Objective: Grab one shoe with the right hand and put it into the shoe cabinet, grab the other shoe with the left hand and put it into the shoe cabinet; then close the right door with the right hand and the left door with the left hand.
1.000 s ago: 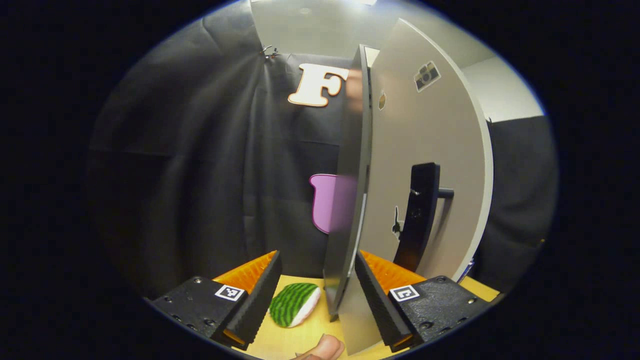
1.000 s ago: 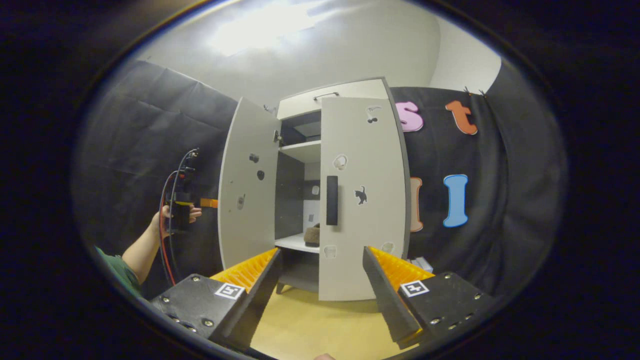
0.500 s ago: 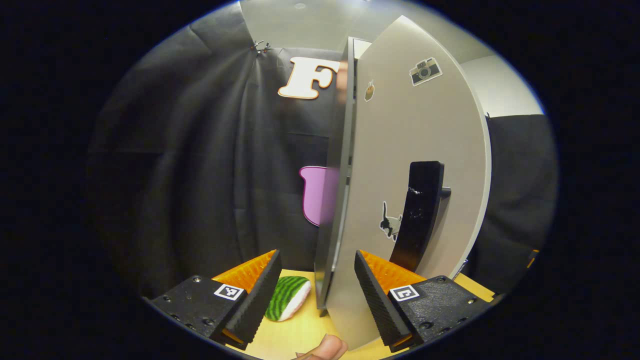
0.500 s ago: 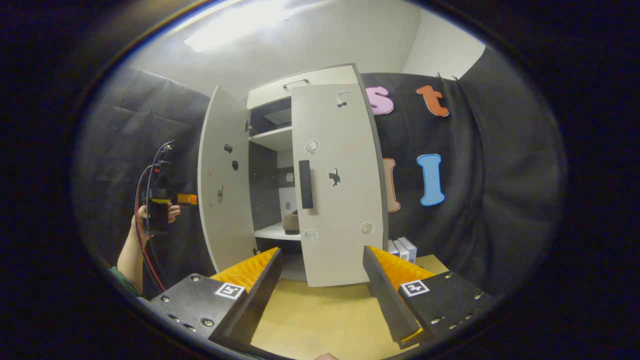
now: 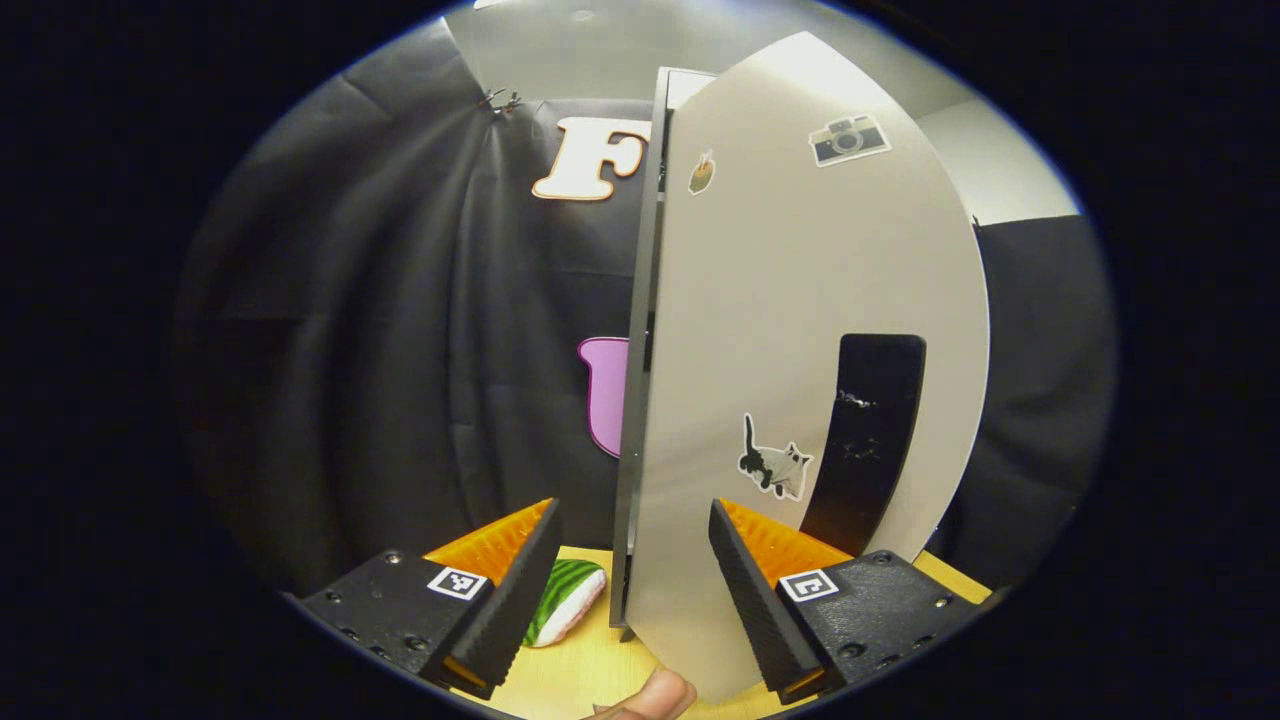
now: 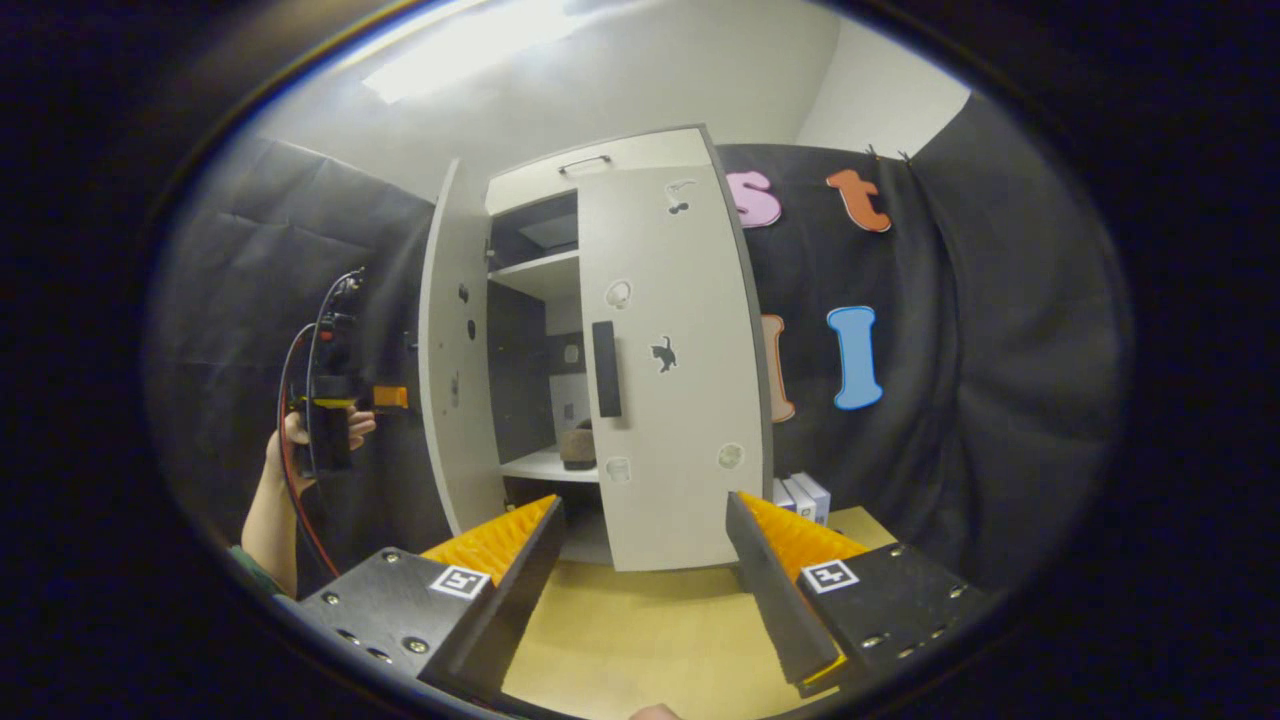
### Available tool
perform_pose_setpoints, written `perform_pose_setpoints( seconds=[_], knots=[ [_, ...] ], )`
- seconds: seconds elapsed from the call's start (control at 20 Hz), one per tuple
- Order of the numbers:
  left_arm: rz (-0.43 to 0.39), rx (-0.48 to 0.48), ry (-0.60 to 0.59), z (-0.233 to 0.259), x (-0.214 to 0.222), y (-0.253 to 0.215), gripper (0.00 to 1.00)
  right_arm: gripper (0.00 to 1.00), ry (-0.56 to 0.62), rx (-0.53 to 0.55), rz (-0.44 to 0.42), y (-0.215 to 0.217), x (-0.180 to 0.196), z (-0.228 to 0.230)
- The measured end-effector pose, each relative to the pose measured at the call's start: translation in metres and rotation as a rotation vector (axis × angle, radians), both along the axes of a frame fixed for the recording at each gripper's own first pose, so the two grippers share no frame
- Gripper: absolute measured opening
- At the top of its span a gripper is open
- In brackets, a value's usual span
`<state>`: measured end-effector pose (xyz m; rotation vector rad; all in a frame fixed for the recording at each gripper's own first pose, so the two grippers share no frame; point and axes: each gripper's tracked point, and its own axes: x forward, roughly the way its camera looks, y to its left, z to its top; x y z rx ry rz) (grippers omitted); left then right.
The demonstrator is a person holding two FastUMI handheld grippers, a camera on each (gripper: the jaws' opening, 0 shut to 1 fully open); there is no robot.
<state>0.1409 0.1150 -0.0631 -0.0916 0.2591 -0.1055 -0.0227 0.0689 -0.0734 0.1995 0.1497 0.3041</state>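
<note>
The white shoe cabinet point(image 6: 600, 170) stands ahead in the right gripper view. Its right door point(image 6: 680, 400) lies flat against the front, while its left door point(image 6: 452, 350) stands partly ajar. A brown shoe point(image 6: 577, 447) rests on the middle shelf inside. My right gripper point(image 6: 640, 590) hangs open in front of the cabinet, holding nothing. A hand holds the left gripper point(image 6: 385, 397) just outside the left door. In the left gripper view the left door point(image 5: 780, 300) with its black handle point(image 5: 868, 430) looms close. The left gripper point(image 5: 632, 590) is open, with the door's lower edge between its fingers.
A green striped cushion-like thing point(image 5: 565, 600) lies on the yellow floor point(image 6: 640, 640) beside the cabinet. White boxes point(image 6: 805, 495) sit at the cabinet's right foot. Black cloth walls close the booth on both sides.
The left door has swung further toward the cabinet and shows more of its face in the left gripper view. The right gripper has barely moved.
</note>
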Motion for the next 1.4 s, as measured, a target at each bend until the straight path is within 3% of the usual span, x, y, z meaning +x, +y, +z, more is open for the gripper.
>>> perform_pose_setpoints(
  seconds=[0.3, 0.35, 0.4, 0.7, 0.85, 1.0, 1.05, 1.2, 1.25, 1.3, 1.4],
  knots=[
    [0.001, -0.006, 0.03, -0.004, 0.006, -0.024, 0.91, 0.98, -0.006, 0.06, -0.004, 0.016, 0.007, 0.007],
    [-0.005, 0.003, 0.03, -0.004, 0.007, -0.029, 0.86, 0.98, -0.009, 0.06, -0.004, 0.016, 0.008, 0.005],
    [-0.012, 0.016, 0.026, -0.005, 0.006, -0.035, 0.91, 0.98, -0.014, 0.061, -0.007, 0.017, 0.008, 0.006],
    [-0.062, 0.047, 0.01, 0.0, -0.002, -0.086, 0.9, 0.97, -0.028, 0.069, -0.082, 0.002, 0.021, 0.01],
    [-0.059, 0.034, -0.02, 0.014, -0.021, -0.102, 0.94, 0.97, -0.026, 0.047, -0.116, -0.005, 0.03, 0.008],
    [-0.07, 0.012, -0.052, 0.025, -0.047, -0.118, 0.91, 0.97, -0.008, 0.037, -0.139, -0.012, 0.034, 0.004],
    [-0.069, 0.019, -0.058, 0.029, -0.058, -0.121, 0.94, 0.97, -0.003, 0.036, -0.136, -0.013, 0.035, 0.004],
    [-0.037, 0.038, -0.086, 0.04, -0.095, -0.123, 0.95, 0.97, -0.008, 0.019, -0.156, -0.022, 0.038, 0.008],
    [-0.026, 0.04, -0.084, 0.04, -0.105, -0.123, 0.91, 0.97, -0.012, 0.014, -0.158, -0.023, 0.037, 0.01],
    [-0.021, 0.045, -0.077, 0.037, -0.115, -0.123, 0.94, 0.97, -0.016, 0.012, -0.156, -0.022, 0.035, 0.012],
    [-0.058, 0.074, -0.06, 0.025, -0.135, -0.133, 0.95, 0.98, -0.023, 0.011, -0.15, -0.02, 0.033, 0.014]
  ],
)
